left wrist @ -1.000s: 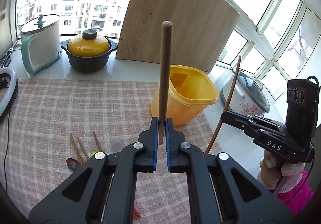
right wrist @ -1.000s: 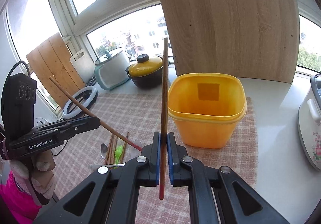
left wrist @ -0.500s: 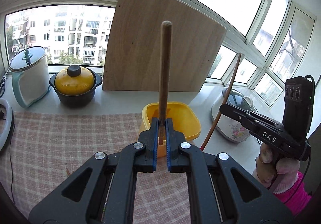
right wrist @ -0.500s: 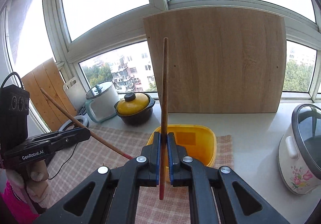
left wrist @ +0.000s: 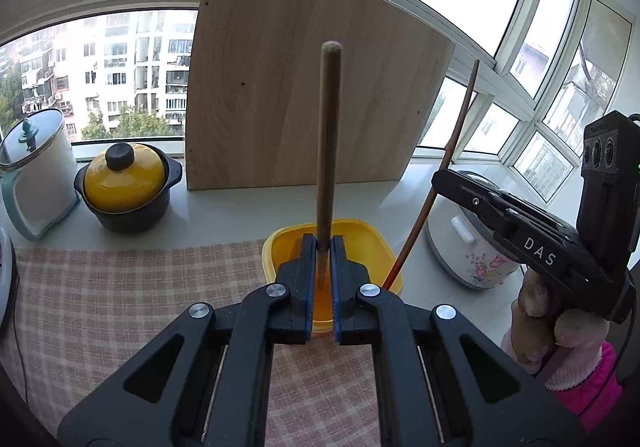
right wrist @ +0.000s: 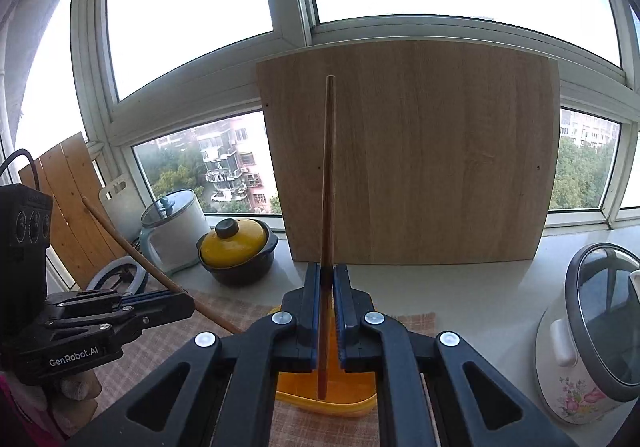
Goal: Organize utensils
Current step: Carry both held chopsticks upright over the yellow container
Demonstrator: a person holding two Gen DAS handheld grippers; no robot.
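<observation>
A slim brown wooden chopstick (left wrist: 329,143) is held upright between the narrowly closed blue-padded jaws of the left hand-held gripper (left wrist: 323,247); its rounded end stands in front of the large pale wooden board (left wrist: 304,87) that is leaned against the window at the far edge of the white worktop (left wrist: 224,207). A second, thinner reddish-brown wooden chopstick (right wrist: 327,207) is clamped in the same upright way by the right hand-held gripper (right wrist: 328,275), whose jaws are likewise closed on it, with its lower end seen over the square yellow plastic container (left wrist: 360,247). That container is set on the pink checked cloth (left wrist: 120,295), just beyond both sets of jaws. In the left wrist view the right hand-held gripper is seen at the right, its chopstick slanted above the container's right edge. A black pot with a yellow lid (left wrist: 124,187) and a white cooker with a glass lid (left wrist: 36,171) are placed at the far left; a flowered white rice cooker (right wrist: 592,335) is placed at the right, well apart from the container
</observation>
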